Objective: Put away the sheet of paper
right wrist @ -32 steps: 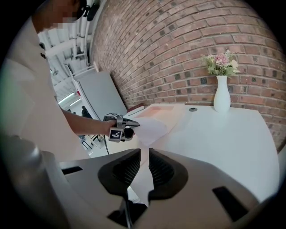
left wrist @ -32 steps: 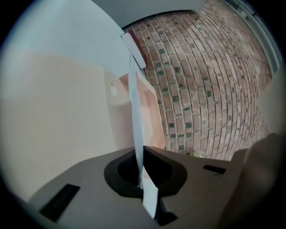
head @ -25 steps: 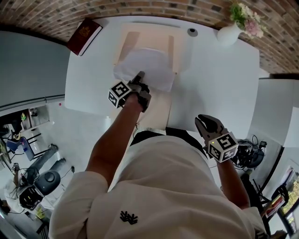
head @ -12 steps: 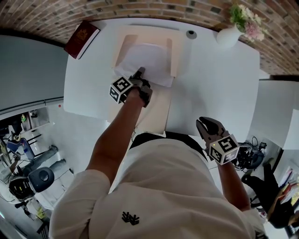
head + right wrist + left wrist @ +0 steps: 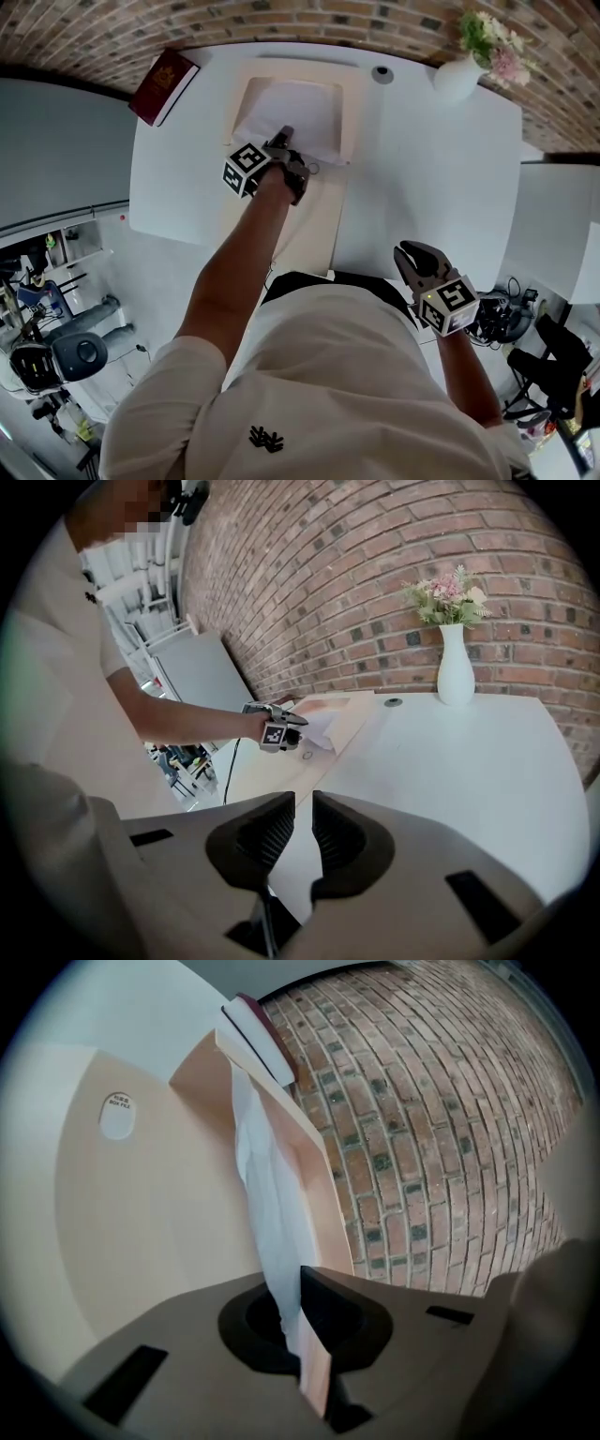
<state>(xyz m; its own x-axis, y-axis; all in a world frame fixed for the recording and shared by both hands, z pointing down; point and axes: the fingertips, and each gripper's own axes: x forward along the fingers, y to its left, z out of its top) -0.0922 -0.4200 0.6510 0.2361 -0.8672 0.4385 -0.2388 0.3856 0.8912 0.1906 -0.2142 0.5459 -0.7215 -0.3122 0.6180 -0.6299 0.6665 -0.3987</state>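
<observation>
- Jaws of the left gripper (image 5: 298, 1335) are closed tight on the near edge of a white sheet of paper (image 5: 300, 108).
- That sheet lies over the far half of an open pale peach cardboard folder (image 5: 314, 216) on the white table (image 5: 441, 169).
- Right gripper (image 5: 302, 832) hovers by the table's near edge, jaws a narrow gap apart, holding nothing.
- A dark red book (image 5: 166, 84) sits at the far left corner.
</observation>
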